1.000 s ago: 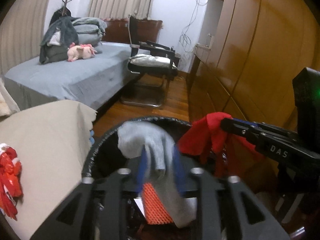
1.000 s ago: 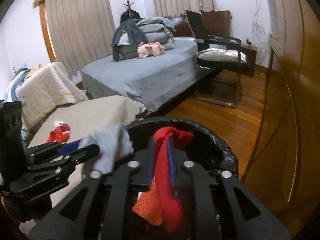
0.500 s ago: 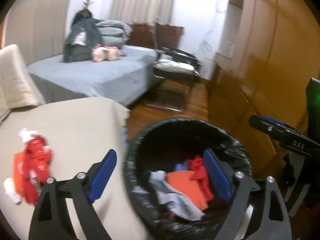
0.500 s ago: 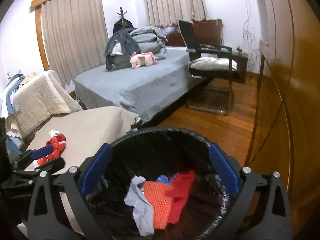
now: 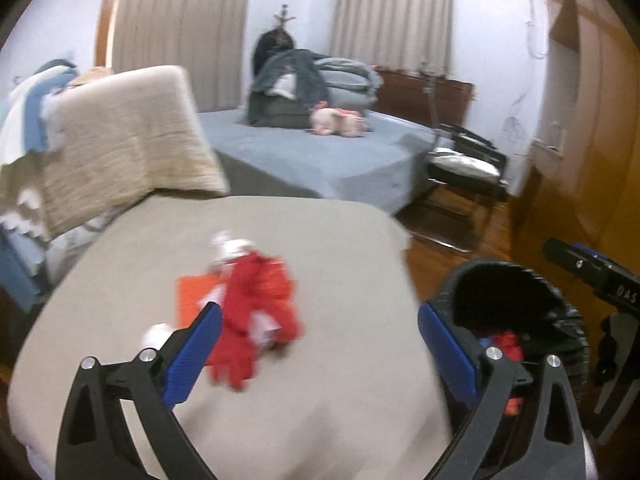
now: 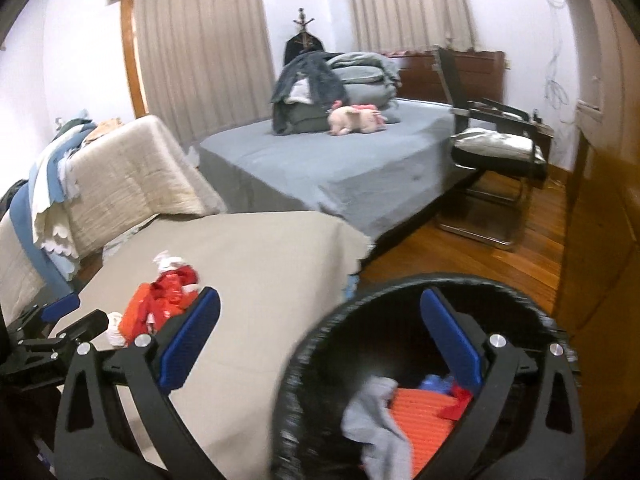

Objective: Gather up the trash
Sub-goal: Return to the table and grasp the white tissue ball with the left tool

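The left tongs stand wide apart with nothing between their blue pads, their jaws having just been opening, and they hover over the beige-covered worktop. Ahead of them, on that cloth, lies a blurred heap of trash: red crumpled wrapping on a flat orange sheet, with white scraps at the far end and one white bit beside the left pad. The right tongs are likewise spread wide and empty, their jaws also having just been opening; their left pad sits over the worktop's edge and their right pad over the mouth of the black-lined bin, which stands on the wooden floor just beside the worktop. Inside the bin lie a grey rag, an orange ribbed piece, a red scrap and something blue. In the right wrist view the same heap shows near the far left side of the worktop, with the left tongs' dark frame close to it. Behind are a grey-blue bed with folded bedding and a pink plush toy, a black chair and a wooden wardrobe at the right.
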Motion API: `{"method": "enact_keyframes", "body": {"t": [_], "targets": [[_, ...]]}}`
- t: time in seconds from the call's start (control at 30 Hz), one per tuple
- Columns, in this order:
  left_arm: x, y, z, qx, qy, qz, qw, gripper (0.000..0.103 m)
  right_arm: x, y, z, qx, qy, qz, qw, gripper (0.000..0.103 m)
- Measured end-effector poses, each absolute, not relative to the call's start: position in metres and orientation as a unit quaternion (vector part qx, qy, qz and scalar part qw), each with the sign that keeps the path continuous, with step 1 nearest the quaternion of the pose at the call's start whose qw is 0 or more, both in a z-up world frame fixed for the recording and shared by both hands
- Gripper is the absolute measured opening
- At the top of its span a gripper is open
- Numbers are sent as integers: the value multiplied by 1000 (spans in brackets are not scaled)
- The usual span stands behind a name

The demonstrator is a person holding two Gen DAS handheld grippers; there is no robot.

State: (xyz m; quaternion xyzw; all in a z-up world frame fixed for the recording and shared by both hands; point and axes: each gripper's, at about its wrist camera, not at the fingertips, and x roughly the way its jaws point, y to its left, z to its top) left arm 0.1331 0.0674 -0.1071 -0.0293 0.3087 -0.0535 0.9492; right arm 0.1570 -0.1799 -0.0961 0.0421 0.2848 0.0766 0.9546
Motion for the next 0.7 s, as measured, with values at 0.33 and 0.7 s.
{"method": "enact_keyframes", "body": {"t": [0.33,0.7], "targets": [[133,152,-137,-41,323,30,945,88,186,-94,-126,13,285,115,952,98],[160,193,-183,-65,370,52,925,74,210,-44,-161,-9,312,133,941,97]]}}
